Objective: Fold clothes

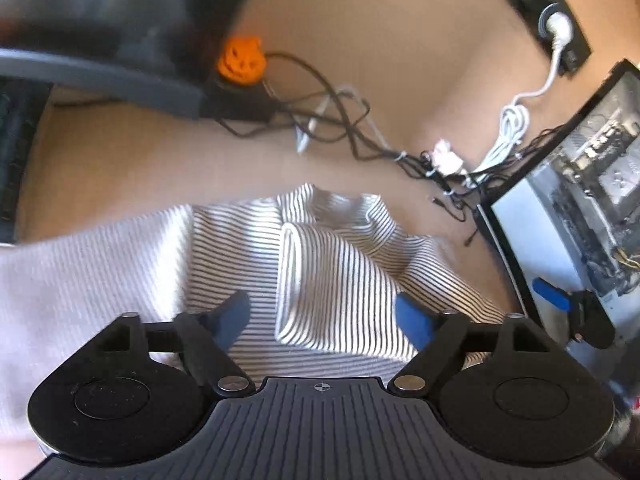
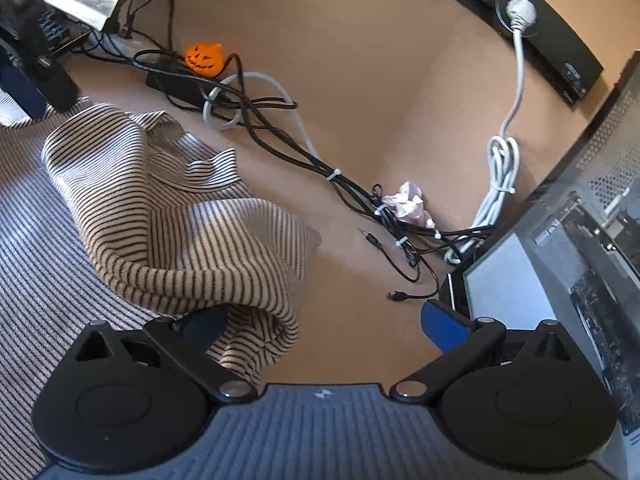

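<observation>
A white garment with thin dark stripes (image 1: 340,264) lies crumpled on the tan tabletop (image 1: 360,60). My left gripper (image 1: 323,320) hovers over it, open, its blue fingers standing either side of a raised fold without pressing on it. In the right wrist view the same garment (image 2: 180,220) bunches up at the left, and a rolled corner of it hangs between the jaws near the left finger. My right gripper (image 2: 324,326) is open wide, with its right finger over bare table. A blue finger (image 1: 554,295) of the right gripper shows at the left wrist view's right edge.
An orange pumpkin figure (image 2: 204,59) sits on a black box at the back. Black cables (image 2: 304,152), a white cord (image 2: 502,168) and a crumpled tissue (image 2: 406,202) lie beyond the garment. An open computer case (image 2: 560,260) stands close on the right. A dark monitor base (image 1: 100,76) is at the back left.
</observation>
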### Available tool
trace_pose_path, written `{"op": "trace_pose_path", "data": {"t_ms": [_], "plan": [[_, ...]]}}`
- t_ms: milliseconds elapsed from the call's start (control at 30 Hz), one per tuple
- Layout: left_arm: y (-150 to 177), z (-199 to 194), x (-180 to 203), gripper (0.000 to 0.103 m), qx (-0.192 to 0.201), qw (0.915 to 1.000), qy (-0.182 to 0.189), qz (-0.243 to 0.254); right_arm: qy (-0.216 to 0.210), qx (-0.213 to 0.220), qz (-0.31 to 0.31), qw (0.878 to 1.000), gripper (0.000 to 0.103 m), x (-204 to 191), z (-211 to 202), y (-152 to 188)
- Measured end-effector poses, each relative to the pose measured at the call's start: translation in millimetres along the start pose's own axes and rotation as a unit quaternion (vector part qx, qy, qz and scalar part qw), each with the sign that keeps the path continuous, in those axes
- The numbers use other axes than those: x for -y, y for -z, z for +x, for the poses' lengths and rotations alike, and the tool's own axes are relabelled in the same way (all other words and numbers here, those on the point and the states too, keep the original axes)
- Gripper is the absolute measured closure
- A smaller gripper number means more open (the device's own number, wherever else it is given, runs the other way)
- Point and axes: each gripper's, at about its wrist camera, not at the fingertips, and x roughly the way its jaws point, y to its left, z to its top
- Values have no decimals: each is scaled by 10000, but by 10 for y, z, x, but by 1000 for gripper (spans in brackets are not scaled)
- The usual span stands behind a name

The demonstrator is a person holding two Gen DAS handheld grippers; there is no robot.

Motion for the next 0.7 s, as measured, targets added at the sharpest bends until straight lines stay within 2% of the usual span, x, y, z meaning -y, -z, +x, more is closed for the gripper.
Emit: {"op": "trace_pose_path", "data": {"t_ms": [33, 100, 133, 200, 267, 300, 467, 700], "plan": [[-8, 90, 17, 18, -27, 9999, -89, -91, -21, 0, -42, 10000, 0, -23, -6, -4], [-11, 227, 132, 33, -72, 9993, -350, 89, -74, 7, -100, 9999, 0, -32, 3, -13], [-11, 289, 203, 50, -92, 9984, -495, 243, -99, 11, -123, 9999, 0, -32, 8, -15], [18, 348, 360, 65, -63, 9940, -864, 670, -108, 12, -130, 9999, 0, -30, 9, -16], [45, 287, 403, 88, -11, 9919, -934, 857, -118, 1, -110, 9999, 0, -21, 11, -15], [56, 249, 415, 92, 14, 9912, -945, 926, -123, -13, -106, 9999, 0, -23, 18, -15], [23, 30, 461, 95, 301, 9875, -984, 1197, -152, -74, -110, 9998, 0, -40, 57, -19], [-223, -465, 575, 96, 1030, 9819, -804, 1371, -31, 43, -350, 9994, 0, -108, 114, -125]]}}
